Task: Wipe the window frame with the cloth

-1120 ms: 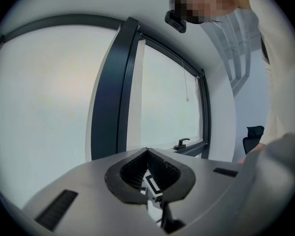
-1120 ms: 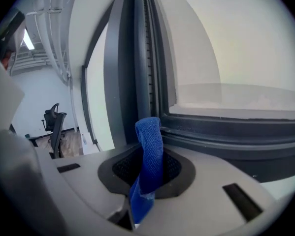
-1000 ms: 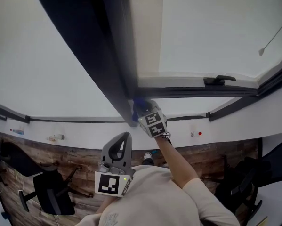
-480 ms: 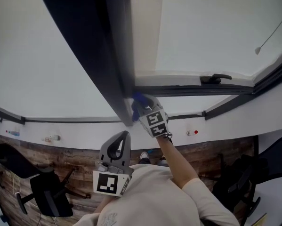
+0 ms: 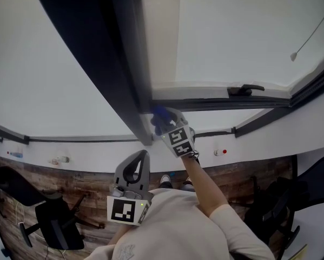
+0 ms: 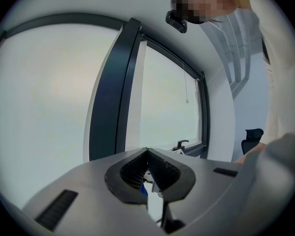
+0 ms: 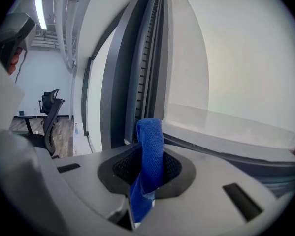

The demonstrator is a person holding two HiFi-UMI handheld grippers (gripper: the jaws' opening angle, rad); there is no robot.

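A dark grey window frame (image 5: 126, 64) runs up the middle of the head view, with a horizontal bar (image 5: 216, 103) branching off to the right. My right gripper (image 5: 157, 117) is raised to the corner where they meet, shut on a blue cloth (image 5: 160, 113) that touches the frame. The right gripper view shows the cloth (image 7: 150, 156) folded and standing up between the jaws, just short of the frame's upright (image 7: 147, 68). My left gripper (image 5: 141, 157) hangs low by my chest, shut and holding nothing (image 6: 148, 173), aimed at the same frame (image 6: 110, 97).
A black window handle (image 5: 244, 90) sits on the horizontal bar to the right. A blind cord with a weight (image 5: 293, 57) hangs at upper right. Below are a white sill (image 5: 70, 157), wooden floor and office chairs (image 5: 53, 223).
My right gripper and the cloth have edged slightly upward along the frame's corner. The left gripper has stayed where it was.
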